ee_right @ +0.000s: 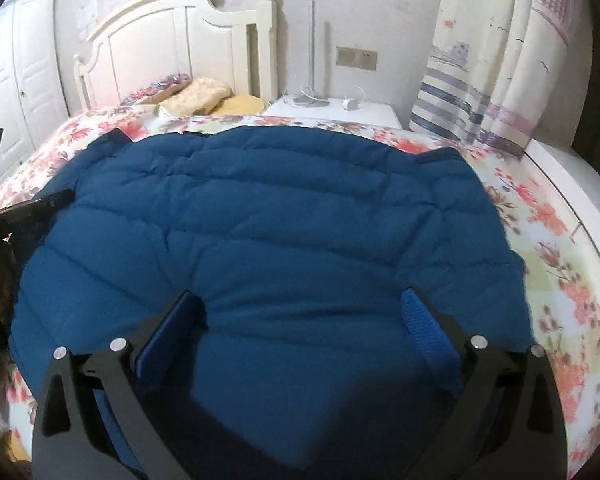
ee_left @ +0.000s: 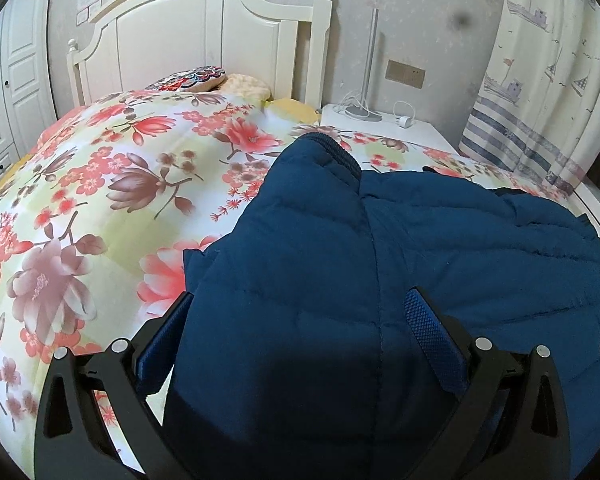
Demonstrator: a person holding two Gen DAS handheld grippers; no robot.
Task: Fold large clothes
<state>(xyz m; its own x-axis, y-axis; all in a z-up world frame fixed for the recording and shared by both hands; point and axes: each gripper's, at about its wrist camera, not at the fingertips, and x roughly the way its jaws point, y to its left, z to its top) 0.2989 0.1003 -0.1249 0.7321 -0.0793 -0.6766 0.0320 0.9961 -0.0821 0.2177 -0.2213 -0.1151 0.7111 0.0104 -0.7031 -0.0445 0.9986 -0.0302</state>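
Right wrist view shows your right hand-held gripper (ee_right: 300,312) spread open over the puffy, soft, springy navy quilted down jacket (ee_right: 260,220); pinch its thin near hem.

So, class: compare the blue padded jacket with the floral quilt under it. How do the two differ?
The jacket is plain dark blue; the quilt is pale with red and brown flowers. The jacket covers only part of the bed; the quilt spreads across it. The jacket lies on top, between the fingers of both open grippers, left and right; the quilt lies beneath. Both look soft and padded.
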